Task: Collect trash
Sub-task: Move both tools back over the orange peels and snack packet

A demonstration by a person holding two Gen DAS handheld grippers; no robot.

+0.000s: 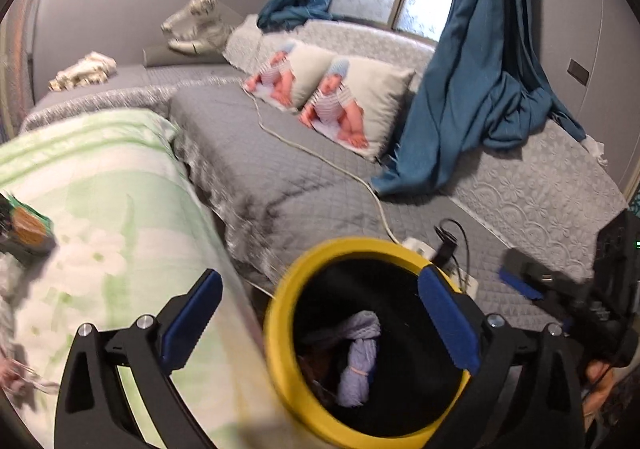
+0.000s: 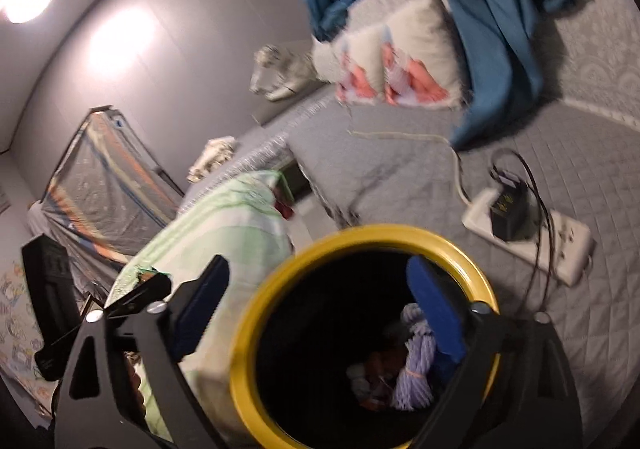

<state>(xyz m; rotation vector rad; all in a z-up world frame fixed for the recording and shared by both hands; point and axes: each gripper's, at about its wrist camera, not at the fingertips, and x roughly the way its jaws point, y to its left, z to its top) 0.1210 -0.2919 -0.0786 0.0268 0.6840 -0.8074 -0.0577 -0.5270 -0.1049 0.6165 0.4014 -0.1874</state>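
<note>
A black bin with a yellow rim point(image 1: 280, 313) point(image 2: 360, 235) stands low in both views, right under the grippers. Inside lies a lilac yarn bundle point(image 1: 358, 365) point(image 2: 416, 369) beside some dark scraps I cannot make out. My left gripper point(image 1: 320, 319) is open, its blue pads point(image 1: 192, 321) spread wide across the bin's mouth with nothing between them. My right gripper point(image 2: 318, 311) is open too; one pad point(image 2: 436, 313) hangs over the bin's inside, and nothing is held. In the left wrist view the right gripper's blue pad point(image 1: 518, 284) shows at the right edge.
A green-and-white blanket point(image 1: 100, 189) point(image 2: 224, 225) lies left of the bin, with a green snack packet point(image 1: 28, 227) on it. On the grey bed cover point(image 1: 280, 169) are a white power strip point(image 2: 532, 245) with a black charger, a cord, two printed pillows point(image 1: 352, 101) and a blue curtain point(image 1: 472, 89).
</note>
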